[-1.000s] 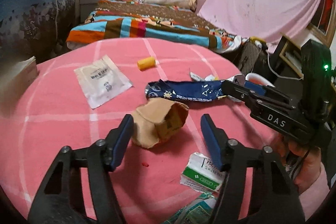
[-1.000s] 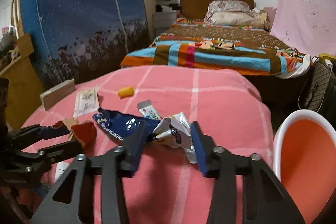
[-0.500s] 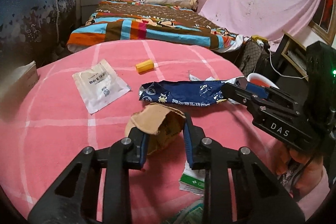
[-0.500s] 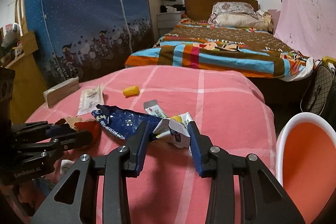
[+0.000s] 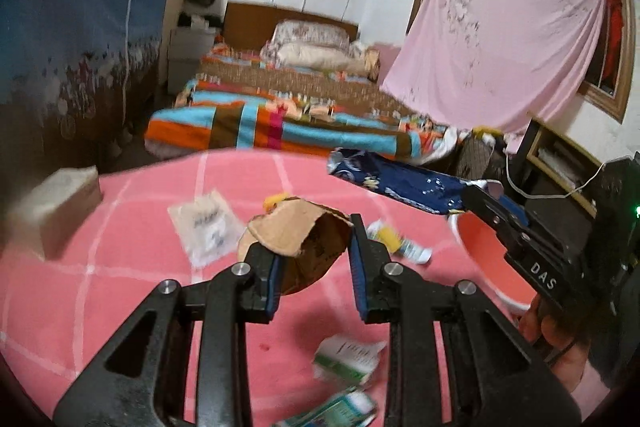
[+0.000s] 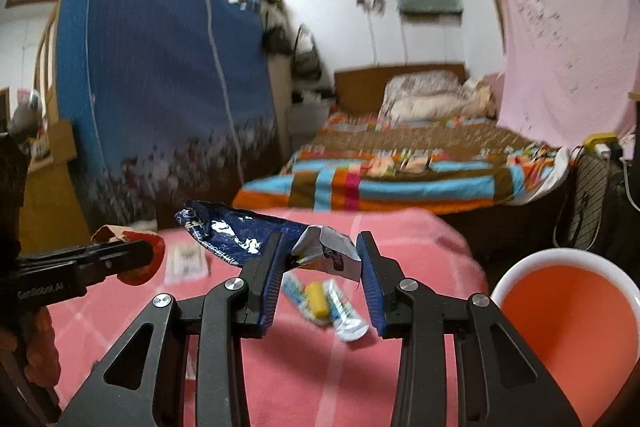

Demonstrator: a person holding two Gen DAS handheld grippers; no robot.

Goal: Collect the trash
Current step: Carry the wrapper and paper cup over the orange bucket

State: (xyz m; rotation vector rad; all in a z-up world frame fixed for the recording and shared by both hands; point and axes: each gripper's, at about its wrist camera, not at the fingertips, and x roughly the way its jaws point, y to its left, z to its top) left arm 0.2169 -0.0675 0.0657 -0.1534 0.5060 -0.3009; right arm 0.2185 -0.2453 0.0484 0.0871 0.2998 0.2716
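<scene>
Fingers [image 5: 273,269] pinch cardboard scrap [image 5: 298,233]; only rt view shows yellow wrapper [image 6: 316,297].

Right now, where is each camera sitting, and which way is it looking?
Left wrist camera: sits on the left tongs, looking along them over the pink table toward the bed; they grip a brown paper cup. The right tongs and the person's hand show at right.

Right wrist camera: sits on the right tongs, facing the bed too; they hold a blue wrapper. The left tongs show at left.

Both see: table, bed, pink curtain, orange bin, both held pieces.
</scene>
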